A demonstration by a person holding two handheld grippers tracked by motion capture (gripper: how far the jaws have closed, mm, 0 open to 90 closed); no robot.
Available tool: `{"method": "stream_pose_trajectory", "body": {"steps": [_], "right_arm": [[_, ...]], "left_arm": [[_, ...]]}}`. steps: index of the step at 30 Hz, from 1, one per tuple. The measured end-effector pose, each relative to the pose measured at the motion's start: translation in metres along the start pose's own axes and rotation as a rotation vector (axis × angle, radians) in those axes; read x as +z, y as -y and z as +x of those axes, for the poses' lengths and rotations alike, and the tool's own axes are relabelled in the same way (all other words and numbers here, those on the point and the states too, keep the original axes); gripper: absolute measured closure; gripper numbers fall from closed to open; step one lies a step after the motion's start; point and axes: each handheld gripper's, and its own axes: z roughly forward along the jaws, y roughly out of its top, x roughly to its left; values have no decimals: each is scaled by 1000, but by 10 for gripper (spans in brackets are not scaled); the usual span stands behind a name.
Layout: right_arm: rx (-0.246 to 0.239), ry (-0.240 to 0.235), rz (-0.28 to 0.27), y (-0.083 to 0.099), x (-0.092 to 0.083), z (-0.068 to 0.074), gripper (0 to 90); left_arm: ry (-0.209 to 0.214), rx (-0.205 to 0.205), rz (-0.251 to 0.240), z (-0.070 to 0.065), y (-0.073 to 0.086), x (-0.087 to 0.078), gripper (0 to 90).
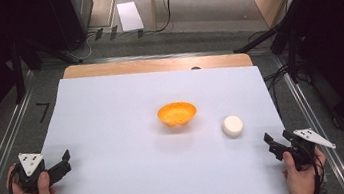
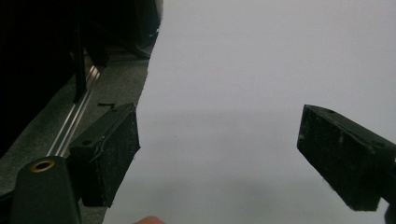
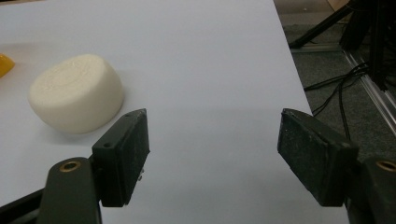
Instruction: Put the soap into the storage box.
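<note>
both grippers sit at the lower corners of the high view, each in one of the person's hands, and both are empty. left gripper (image 1: 62, 162) rests at the lower left, on the edge of the white paper sheet (image 1: 112, 115) that covers the wooden table (image 1: 155, 65); in the left gripper view its two black padded jaws stand wide apart with only bare sheet between them. right gripper (image 1: 273, 145) is at the lower right of the high view, near the sheet's right edge. in the right gripper view its jaws also gape, nothing between the pads, and they point up the frame across the white surface.

the round cream-white puck-shaped block (image 1: 233, 126) lies flat on the sheet just up and left of the right gripper in the high view, apart from it. in the right gripper view that block (image 3: 77, 93) fills the upper left, just beyond the left jaw and off the line between the jaws. the shallow orange plastic bowl (image 1: 177, 113) stands in the middle of the high view, up and left of the block, near it but not touching; i cannot tell whether anything lies inside.

as a judgement, the work looks to be at its very start: nothing is gripped, nothing is lifted. what is left seems to be everything: swing the right gripper over the block, close on it, and carry it, probably to the bowl.
</note>
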Motion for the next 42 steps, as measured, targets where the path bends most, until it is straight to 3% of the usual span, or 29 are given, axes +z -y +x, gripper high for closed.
{"method": "stream_pose_trajectory", "body": {"steps": [6,11,14,20,30,42], "right_arm": [[-25,-34,-4,-1,-1,-1,305],[11,-95,13,-5,-7,-5,335],[38,-108,51,-8,-7,-8,330],[38,-150,145,-21,-4,-8,220],[-62,-95,396,-52,12,28,130],[-111,22,662,-70,41,53,128]], "left_arm": [[5,-4,4,1,0,0,138],[8,0,7,0,0,1,139],[9,3,15,0,0,1,139],[12,14,33,-1,-1,3,139],[20,9,44,0,-1,4,139],[31,5,54,0,-2,5,140]]}}
